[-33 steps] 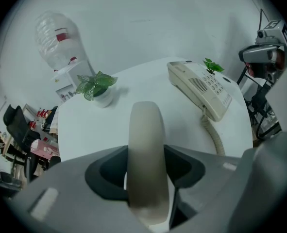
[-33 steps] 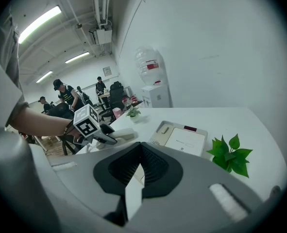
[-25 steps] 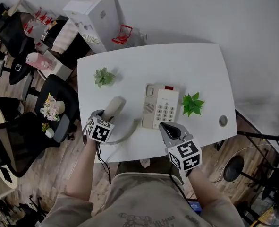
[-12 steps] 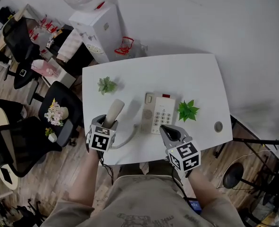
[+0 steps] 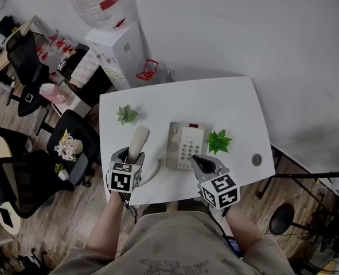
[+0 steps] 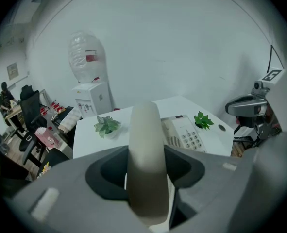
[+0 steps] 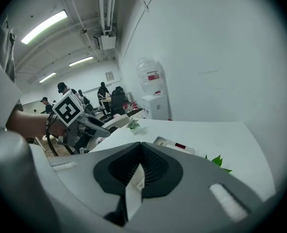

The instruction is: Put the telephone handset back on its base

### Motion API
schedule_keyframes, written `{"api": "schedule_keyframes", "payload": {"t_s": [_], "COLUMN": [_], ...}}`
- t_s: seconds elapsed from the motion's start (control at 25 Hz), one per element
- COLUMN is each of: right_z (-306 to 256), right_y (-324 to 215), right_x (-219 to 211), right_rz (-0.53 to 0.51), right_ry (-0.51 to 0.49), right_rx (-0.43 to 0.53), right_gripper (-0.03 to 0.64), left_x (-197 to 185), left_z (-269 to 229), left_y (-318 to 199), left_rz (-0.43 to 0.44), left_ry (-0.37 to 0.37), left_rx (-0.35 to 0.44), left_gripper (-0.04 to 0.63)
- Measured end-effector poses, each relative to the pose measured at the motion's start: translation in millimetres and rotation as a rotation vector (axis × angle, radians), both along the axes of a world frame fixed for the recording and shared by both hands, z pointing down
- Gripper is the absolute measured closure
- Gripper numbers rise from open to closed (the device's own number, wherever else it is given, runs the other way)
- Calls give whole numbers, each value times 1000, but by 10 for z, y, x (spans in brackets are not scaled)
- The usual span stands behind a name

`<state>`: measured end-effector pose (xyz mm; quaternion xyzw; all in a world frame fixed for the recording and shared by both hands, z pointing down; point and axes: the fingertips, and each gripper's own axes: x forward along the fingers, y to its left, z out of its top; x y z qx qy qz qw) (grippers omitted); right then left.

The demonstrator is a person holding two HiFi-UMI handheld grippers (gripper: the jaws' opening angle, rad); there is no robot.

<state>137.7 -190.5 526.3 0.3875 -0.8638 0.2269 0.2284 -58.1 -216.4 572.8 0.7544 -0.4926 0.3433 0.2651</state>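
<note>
The beige telephone handset (image 5: 138,140) stands nearly upright above the table's front left, and my left gripper (image 5: 129,153) is shut on its lower part. In the left gripper view the handset (image 6: 145,149) fills the gap between the jaws. Its coiled cord (image 5: 152,173) hangs towards the beige base (image 5: 184,145), which lies flat mid-table with the keypad showing and the cradle empty. My right gripper (image 5: 198,161) hovers at the front edge just right of the base, shut with nothing in it. From the right gripper view, the base (image 7: 175,145) lies beyond the shut jaws.
Two small green plants sit on the white table (image 5: 226,102), one at the back left (image 5: 127,114) and one right of the base (image 5: 218,141). A cable hole (image 5: 256,160) is near the right corner. A water dispenser (image 5: 119,50) and office chairs (image 5: 20,179) stand to the left.
The handset has swung more upright in my left gripper and come slightly towards the front edge. The head view has drawn back, so the table looks smaller. The right gripper stays shut.
</note>
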Motion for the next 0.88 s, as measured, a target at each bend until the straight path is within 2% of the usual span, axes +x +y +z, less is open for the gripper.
{"api": "schedule_keyframes", "payload": {"t_s": [0.24, 0.48, 0.88], "right_z": [-64, -2, 91], "right_y": [-1, -6, -95], "right_x": [73, 89, 365], "right_rz": [7, 13, 68], "right_ry": [42, 18, -4], "right_rx": [42, 25, -9], "right_gripper": [588, 588, 588], "left_x": [285, 657, 1059], "left_z": [-1, 42, 318], "left_y": [-8, -106, -304], "left_rz": [-8, -59, -107], "left_ry": [29, 110, 121], "left_rx": [12, 28, 24], "left_gripper": [377, 377, 377]}}
